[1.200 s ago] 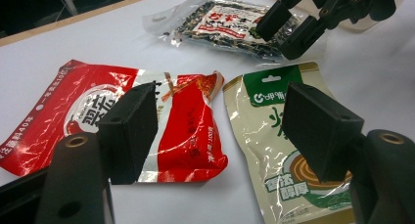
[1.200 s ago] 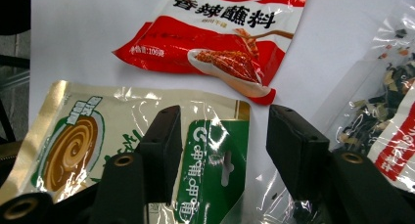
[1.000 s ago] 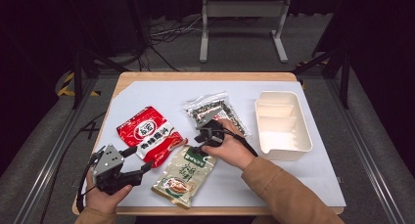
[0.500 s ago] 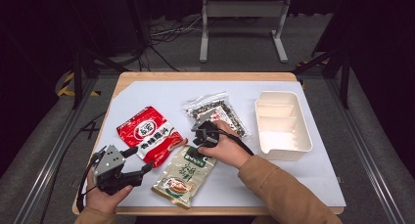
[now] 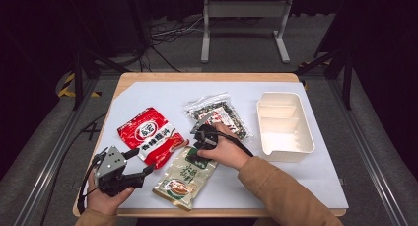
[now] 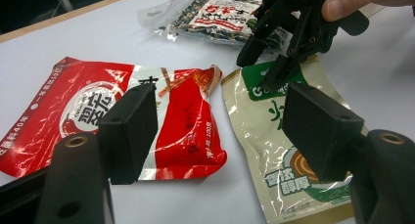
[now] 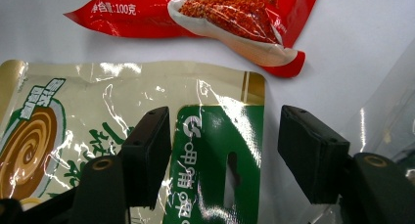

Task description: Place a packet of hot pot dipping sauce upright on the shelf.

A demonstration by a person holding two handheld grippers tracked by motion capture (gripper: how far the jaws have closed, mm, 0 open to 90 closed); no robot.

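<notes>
- Since the earlier frame the right tongs (image 5: 199, 148) have crept a little nearer along the counter (image 5: 148, 95), down onto the green header of the cream-and-green pouch (image 5: 185, 179); the left tongs (image 5: 141, 163) and all packets lie as before.
- Right tongs: jaws parted, one either side of the pouch's green top strip (image 7: 215, 155) with its hang slot between them; nothing gripped. In the left gripper view their tips (image 6: 274, 62) sit at the pouch's far edge; contact cannot be told.
- Left tongs (image 6: 220, 131): jaws wide apart and holding nothing, near the front-left of the counter, just near of the red snack bag (image 5: 152, 136).
- Cream-and-green pouch (image 6: 288, 155): flat on the counter, near-centre, its far left corner just beside the red snack bag (image 6: 98, 121).
- Clear packet of dark mix (image 5: 219, 115): far of the right hand (image 5: 224, 152).
- White divided tray (image 5: 285, 125): right side, well apart from the pouch.
</notes>
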